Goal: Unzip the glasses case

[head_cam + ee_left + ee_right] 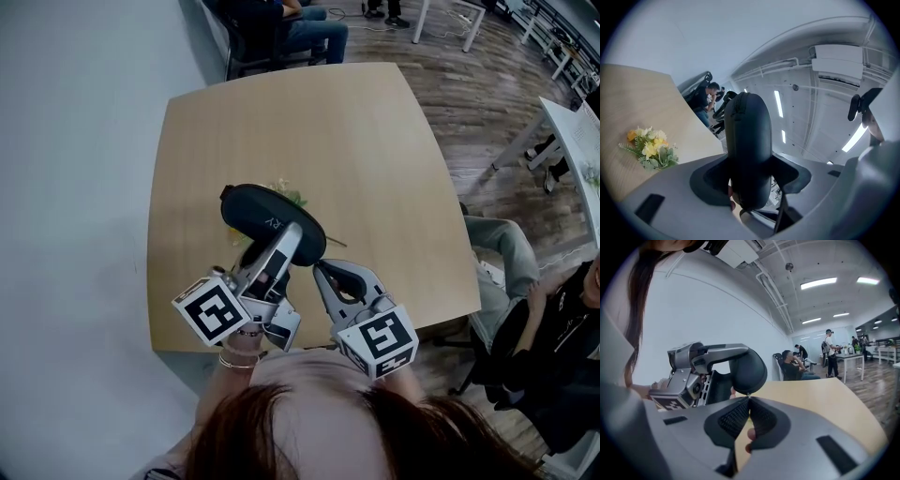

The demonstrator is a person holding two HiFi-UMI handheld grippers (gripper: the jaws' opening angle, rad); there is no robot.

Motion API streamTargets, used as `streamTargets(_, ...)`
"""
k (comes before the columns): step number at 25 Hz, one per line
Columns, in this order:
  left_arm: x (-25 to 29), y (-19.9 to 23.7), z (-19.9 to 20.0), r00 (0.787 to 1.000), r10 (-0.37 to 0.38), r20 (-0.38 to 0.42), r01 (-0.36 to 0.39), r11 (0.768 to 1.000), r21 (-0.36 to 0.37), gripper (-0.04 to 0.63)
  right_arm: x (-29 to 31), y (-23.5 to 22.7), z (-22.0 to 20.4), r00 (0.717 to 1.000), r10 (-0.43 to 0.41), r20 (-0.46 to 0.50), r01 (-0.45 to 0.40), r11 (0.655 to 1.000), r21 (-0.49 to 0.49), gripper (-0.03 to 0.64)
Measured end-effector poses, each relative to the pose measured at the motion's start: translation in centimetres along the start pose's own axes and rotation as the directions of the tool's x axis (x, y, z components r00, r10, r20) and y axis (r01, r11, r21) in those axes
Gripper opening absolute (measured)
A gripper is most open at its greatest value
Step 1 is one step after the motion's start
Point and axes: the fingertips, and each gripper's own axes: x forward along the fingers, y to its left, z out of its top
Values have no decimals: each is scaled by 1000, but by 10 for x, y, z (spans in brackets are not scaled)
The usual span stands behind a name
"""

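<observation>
Both grippers are up close together just in front of our chest. The left gripper [279,246] reaches forward and angles to the right, and its jaws are clamped on either side of the glasses case [258,208]. The right gripper [325,272] tilts in from the right, pads pressed together on the tiny zipper pull [748,394] at the case's near end. One of our fingertips [750,433] peeks out beneath those pads. The left wrist [242,349] is bent in close under us.
</observation>
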Motion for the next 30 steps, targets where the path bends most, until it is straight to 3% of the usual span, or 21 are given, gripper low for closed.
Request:
streamTargets(9, -1, 5, -1, 999, 42, -24, -40, 995, 88, 264, 8, -7, -6, 999, 13, -38, -14, 999, -36, 17)
streamTargets(17, -3, 13, -6, 992, 78, -96, -65, 989, 135, 264, 14, -8, -14, 996, 22, -84, -27, 997, -66, 17)
streamTargets(30, -3, 14, -17, 978, 77, -192, -40, 980, 193, 264, 13, -11, -21, 995, -1, -102, -9, 995, -99, 17)
